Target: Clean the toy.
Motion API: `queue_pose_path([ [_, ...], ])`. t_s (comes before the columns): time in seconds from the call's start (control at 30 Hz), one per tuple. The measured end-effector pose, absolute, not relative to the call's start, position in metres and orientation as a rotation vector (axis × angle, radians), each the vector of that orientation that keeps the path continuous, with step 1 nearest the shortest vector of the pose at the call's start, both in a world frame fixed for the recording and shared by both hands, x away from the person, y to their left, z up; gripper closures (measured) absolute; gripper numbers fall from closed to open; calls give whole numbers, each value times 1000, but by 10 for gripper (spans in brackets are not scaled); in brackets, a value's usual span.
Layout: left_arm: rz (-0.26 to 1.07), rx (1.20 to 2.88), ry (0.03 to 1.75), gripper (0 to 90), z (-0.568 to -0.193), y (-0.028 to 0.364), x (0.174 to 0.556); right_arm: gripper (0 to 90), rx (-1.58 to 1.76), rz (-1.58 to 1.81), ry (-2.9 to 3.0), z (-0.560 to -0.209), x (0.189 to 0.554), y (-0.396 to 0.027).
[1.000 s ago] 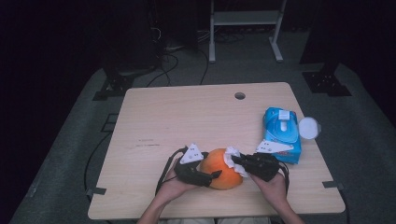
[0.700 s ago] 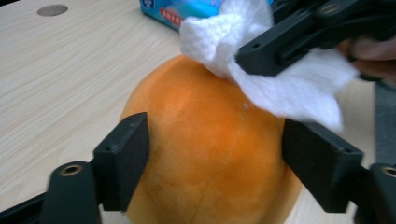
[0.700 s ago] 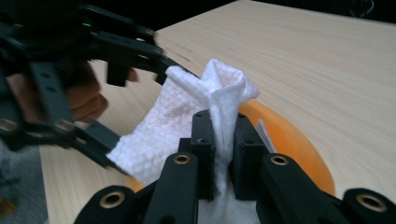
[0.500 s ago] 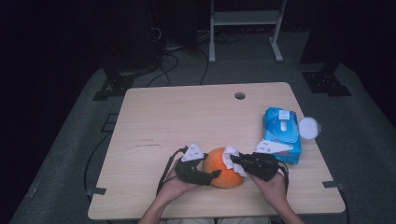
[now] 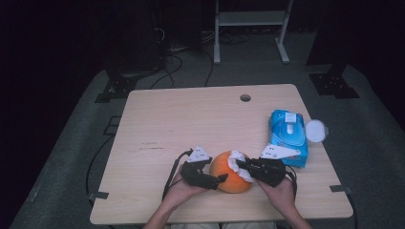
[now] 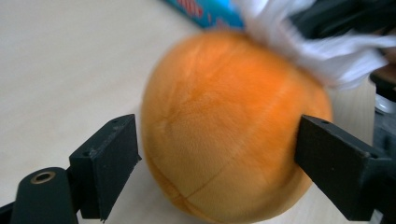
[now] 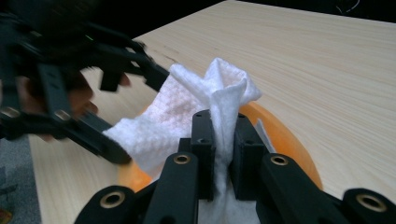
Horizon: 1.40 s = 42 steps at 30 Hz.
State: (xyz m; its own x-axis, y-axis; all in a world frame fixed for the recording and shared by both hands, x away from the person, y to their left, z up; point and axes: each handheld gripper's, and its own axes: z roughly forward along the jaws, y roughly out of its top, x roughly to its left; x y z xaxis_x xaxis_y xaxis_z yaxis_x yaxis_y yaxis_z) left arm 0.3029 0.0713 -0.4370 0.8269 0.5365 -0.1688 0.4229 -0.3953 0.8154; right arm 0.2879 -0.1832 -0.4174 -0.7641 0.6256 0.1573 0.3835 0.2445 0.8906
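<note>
Currently the step in hand looks like wiping the orange plush ball with a white wipe, near the front edge of the tabletop, between the two hands.

Right tongs: jaws pinched fully together on a bunched fold of the wipe; the rest of the cloth drapes over the top of the ball. Grip looks secure in the right gripper view.

Left tongs: jaws stand wide on either side of the ball and have just been opening. In the left gripper view the ball sits between them; the jaw on that view's left is clear of the plush, the other is at or very near its surface, contact uncertain. I read this as open, not a clamp.

Judgement on doing the step well:
- The ball is soft and round, so it will likely roll or squash under a sideways wipe. Close the left tongs gently across its widest part first to steady it.
- Keep the wipe's loose part flat on the plush; drag in short strokes away from the left jaws so the cloth does not snag on them.
- Hold the pinch low on the wipe so it does not slip out.

Blue wipe packet lies to the right, well apart; its lid lies just beside it.
</note>
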Motion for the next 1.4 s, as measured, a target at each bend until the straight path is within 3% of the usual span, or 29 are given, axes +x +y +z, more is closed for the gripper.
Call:
queue_pose_path([
  [0.1, 230, 2063, 640, 286, -433, 69, 296, 806, 859, 1517, 2293, -411, 280, -168],
  [0.23, 301, 2073, 567, 340, -425, 66, 289, 805, 843, 1506, 2274, -406, 282, -171],
  [0.33, 292, 2072, 548, 309, -424, 63, 287, 805, 931, 1491, 2255, -410, 288, -185],
  [0.5, 173, 2043, 674, 115, -430, 71, 301, 807, 930, 1441, 2286, -413, 283, -190],
  [0.6, 100, 2046, 691, 155, -436, 71, 304, 808, 941, 1457, 2303, -416, 284, -189],
  [0.7, 239, 2072, 632, 322, -431, 68, 296, 808, 919, 1487, 2294, -415, 283, -184],
  [0.87, 469, 2095, 545, 363, -417, 65, 284, 807, 839, 1556, 2263, -405, 279, -173],
  [1.0, 450, 2099, 528, 325, -418, 66, 283, 807, 865, 1554, 2273, -409, 284, -178],
  [1.13, 303, 2027, 648, 167, -423, 71, 295, 808, 921, 1528, 2293, -419, 288, -188],
  [1.2, 205, 1998, 734, 151, -428, 75, 303, 808, 927, 1514, 2296, -419, 288, -189],
  [1.27, 185, 1998, 764, 209, -432, 77, 306, 808, 907, 1502, 2294, -418, 286, -186],
  [1.4, 334, 2039, 623, 330, -426, 69, 293, 808, 771, 1522, 2308, -409, 276, -165],
])
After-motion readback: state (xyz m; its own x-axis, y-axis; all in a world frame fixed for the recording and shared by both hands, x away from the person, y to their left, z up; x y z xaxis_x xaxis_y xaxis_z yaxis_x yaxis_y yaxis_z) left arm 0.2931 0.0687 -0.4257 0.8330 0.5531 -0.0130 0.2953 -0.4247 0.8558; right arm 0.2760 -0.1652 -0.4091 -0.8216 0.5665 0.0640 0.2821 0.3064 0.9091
